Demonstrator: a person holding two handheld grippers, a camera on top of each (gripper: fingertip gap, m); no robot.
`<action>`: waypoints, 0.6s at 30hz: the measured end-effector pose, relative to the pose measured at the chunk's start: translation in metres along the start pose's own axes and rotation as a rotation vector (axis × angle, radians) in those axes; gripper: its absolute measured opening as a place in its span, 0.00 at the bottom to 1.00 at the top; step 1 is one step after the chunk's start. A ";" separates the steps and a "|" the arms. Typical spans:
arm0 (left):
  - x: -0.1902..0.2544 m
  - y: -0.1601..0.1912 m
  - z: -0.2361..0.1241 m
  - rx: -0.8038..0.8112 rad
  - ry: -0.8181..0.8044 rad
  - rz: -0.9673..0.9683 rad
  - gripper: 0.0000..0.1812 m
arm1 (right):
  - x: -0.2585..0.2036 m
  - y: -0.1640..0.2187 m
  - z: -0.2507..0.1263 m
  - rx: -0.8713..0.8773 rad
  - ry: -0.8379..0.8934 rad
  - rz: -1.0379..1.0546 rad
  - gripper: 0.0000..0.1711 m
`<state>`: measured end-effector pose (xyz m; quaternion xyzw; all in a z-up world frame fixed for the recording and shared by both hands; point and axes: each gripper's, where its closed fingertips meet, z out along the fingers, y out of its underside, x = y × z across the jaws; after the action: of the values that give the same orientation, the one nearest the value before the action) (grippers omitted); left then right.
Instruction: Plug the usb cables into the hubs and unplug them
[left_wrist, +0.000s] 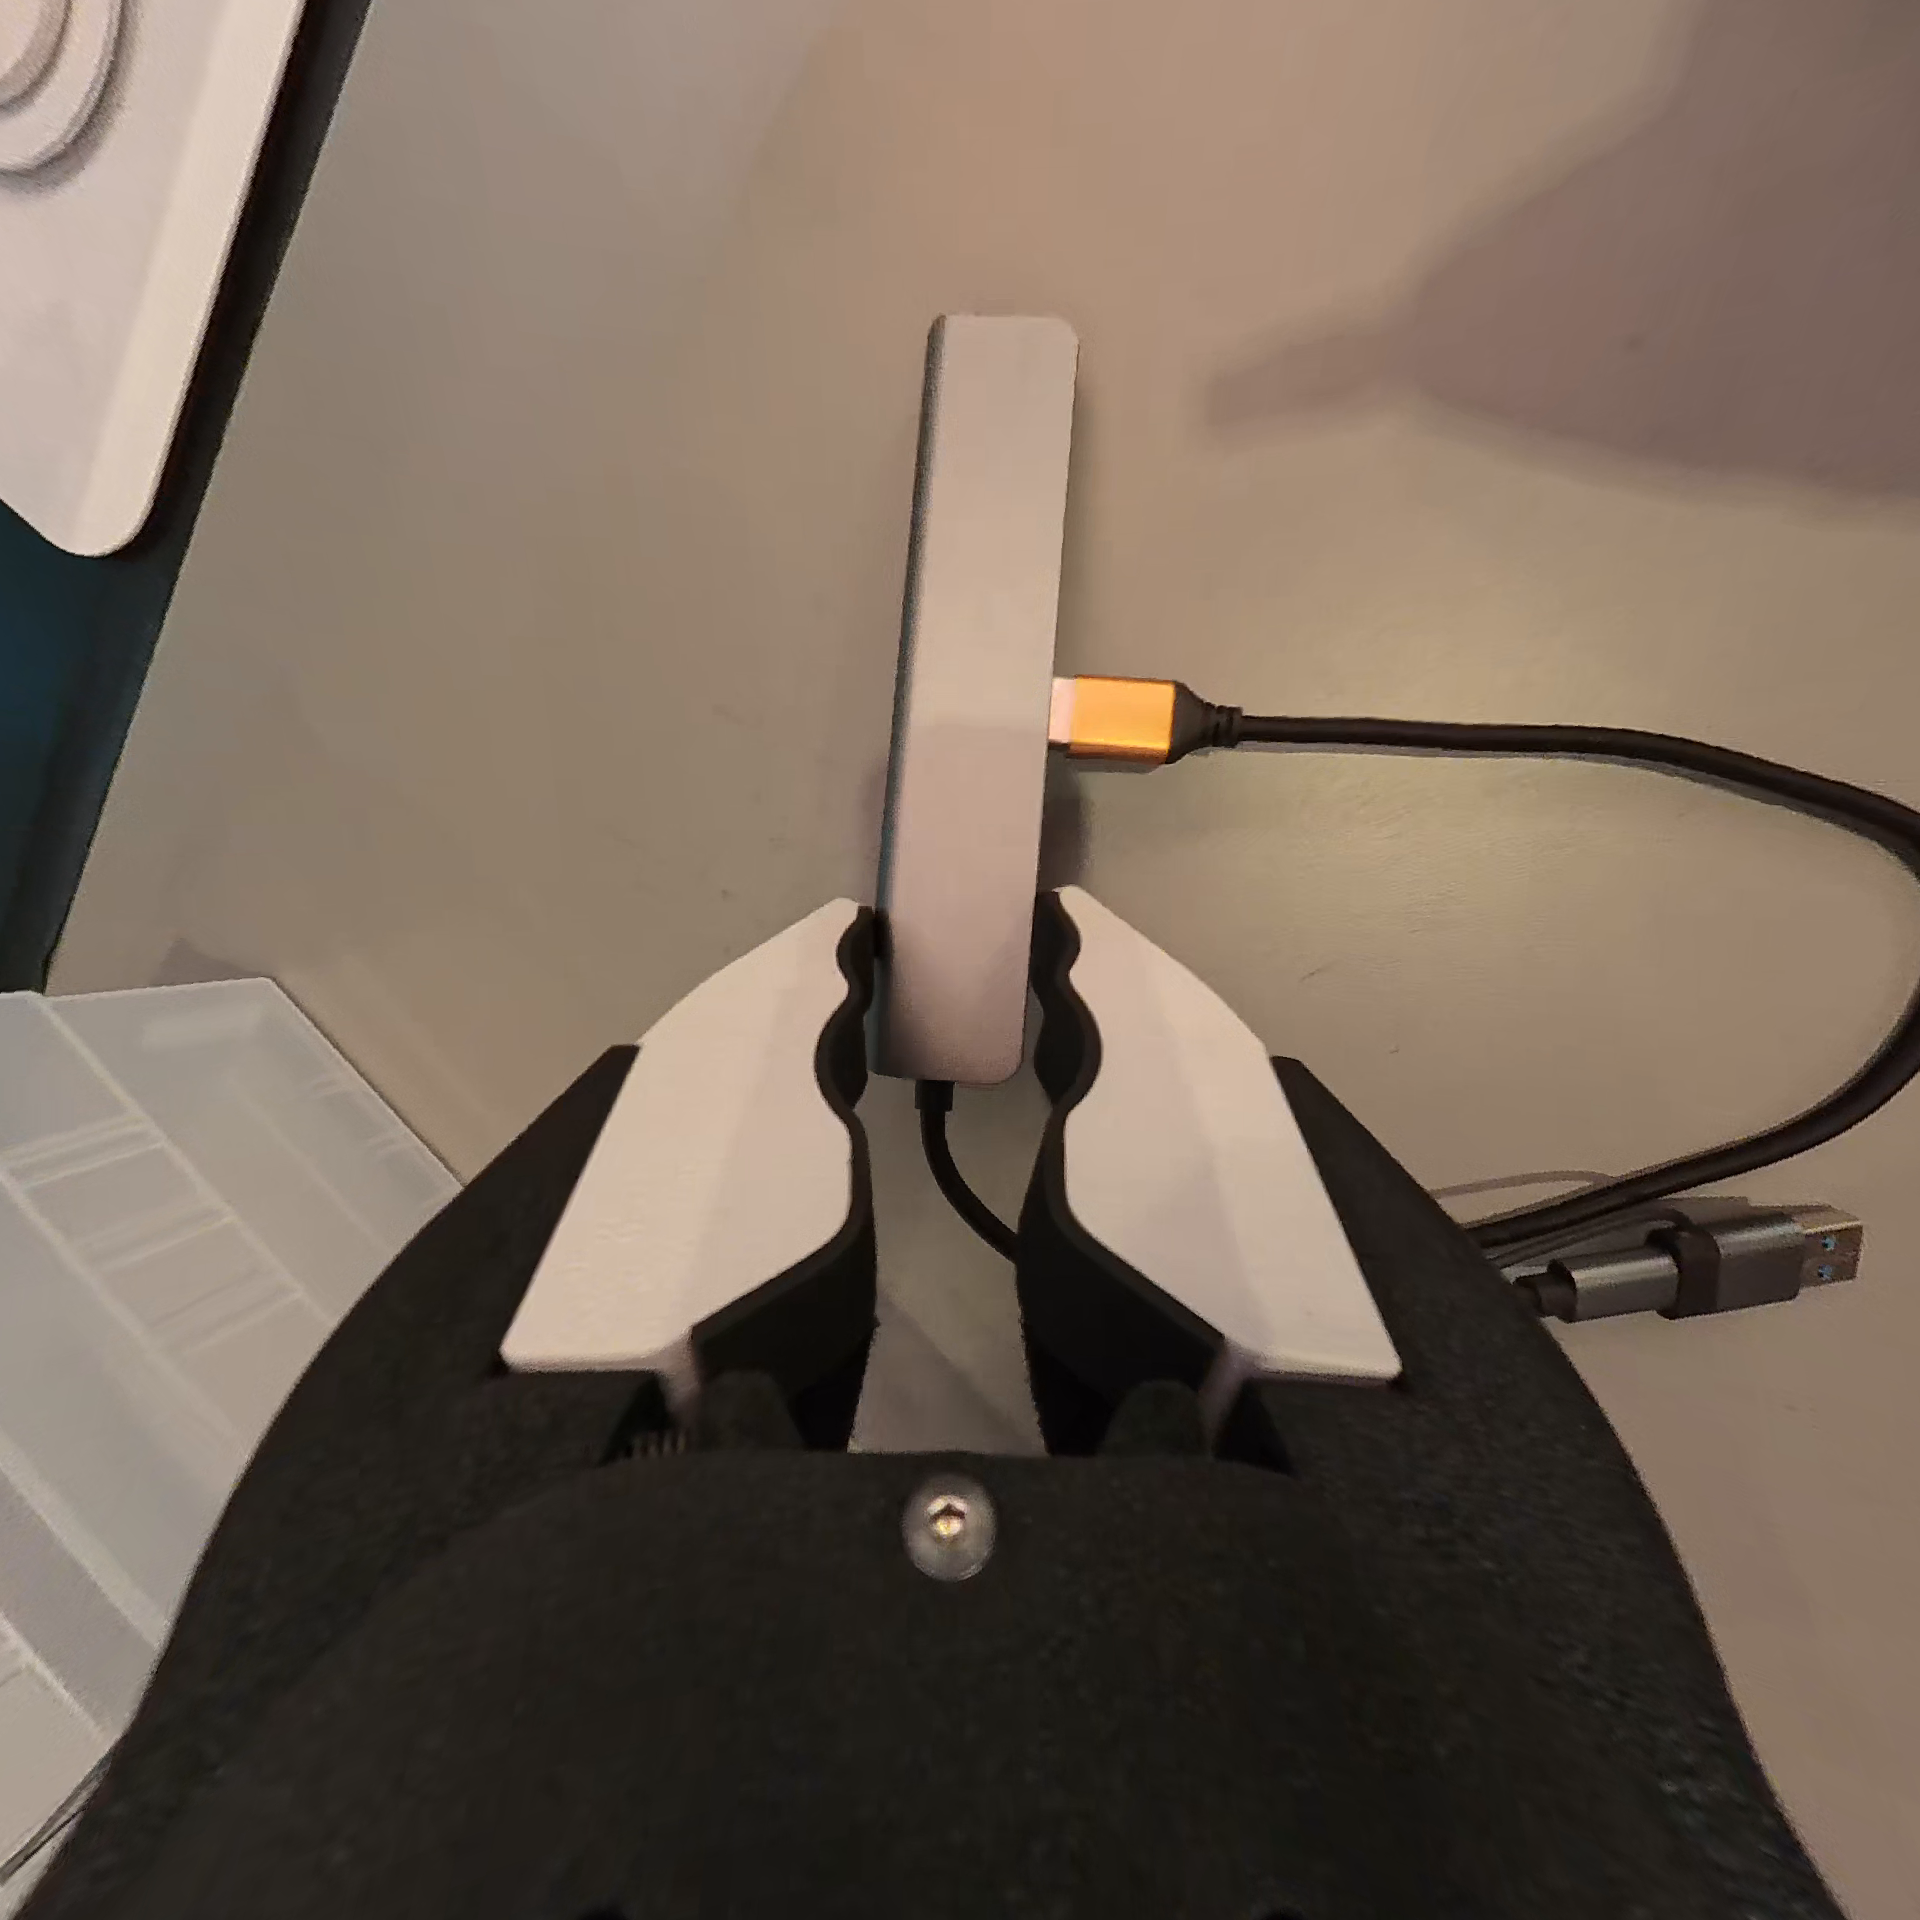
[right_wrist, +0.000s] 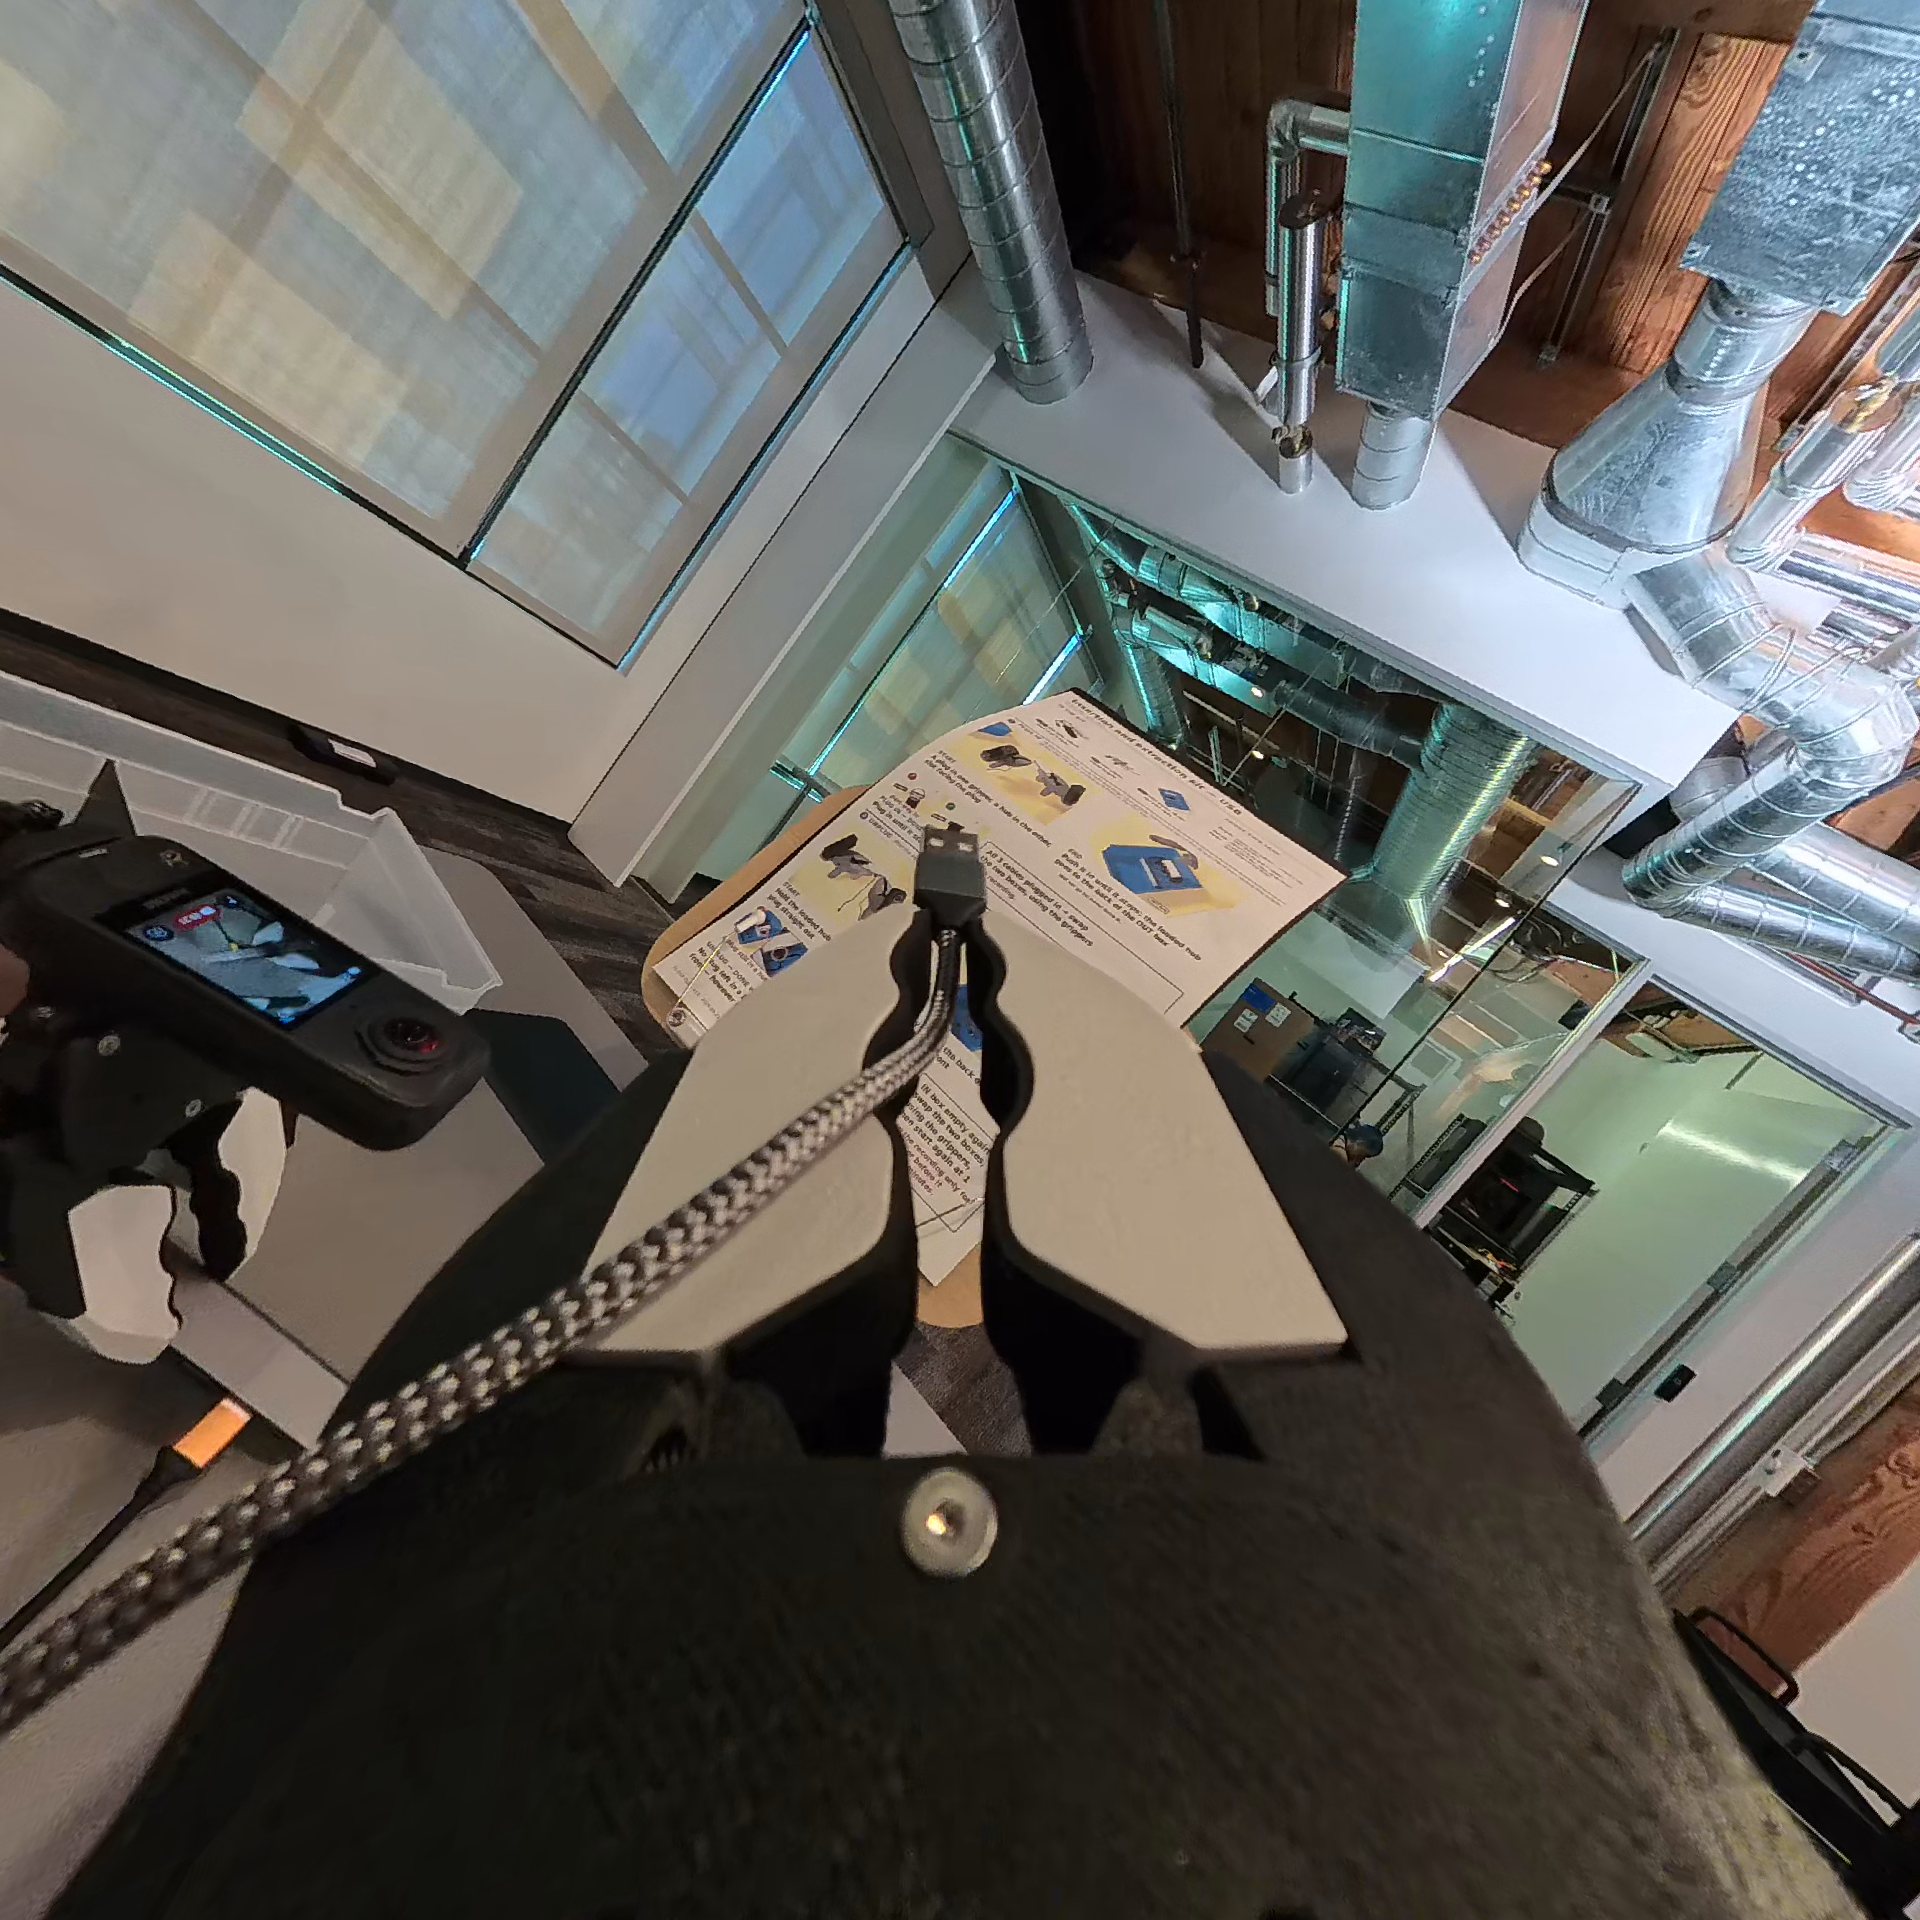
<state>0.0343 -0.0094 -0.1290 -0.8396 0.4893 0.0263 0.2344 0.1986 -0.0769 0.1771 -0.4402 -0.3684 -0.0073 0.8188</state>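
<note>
Hub (left_wrist: 971, 717) clamped between tool (left_wrist: 954, 914) tips.

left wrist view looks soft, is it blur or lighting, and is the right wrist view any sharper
Left wrist view: warm dim light, slight blur on the silver hub and clear bin, and a broad soft shadow on the table. Right wrist view: brighter and sharper, the USB plug crisp, with strong wide-angle bending of the ducts.
</note>
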 end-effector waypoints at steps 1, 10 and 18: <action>0.000 -0.002 -0.001 0.011 0.004 -0.004 0.16 | 0.000 0.000 0.000 -0.001 0.001 0.000 0.04; 0.008 -0.031 -0.036 0.282 0.241 -0.173 0.16 | 0.001 0.007 0.002 -0.021 0.000 0.015 0.04; 0.008 -0.057 -0.082 0.546 0.576 -0.404 0.16 | -0.002 0.033 0.014 -0.110 0.005 0.087 0.04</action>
<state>0.0703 -0.0269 -0.0375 -0.7989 0.3497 -0.3850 0.3020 0.1996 -0.0475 0.1568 -0.5000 -0.3458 0.0071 0.7939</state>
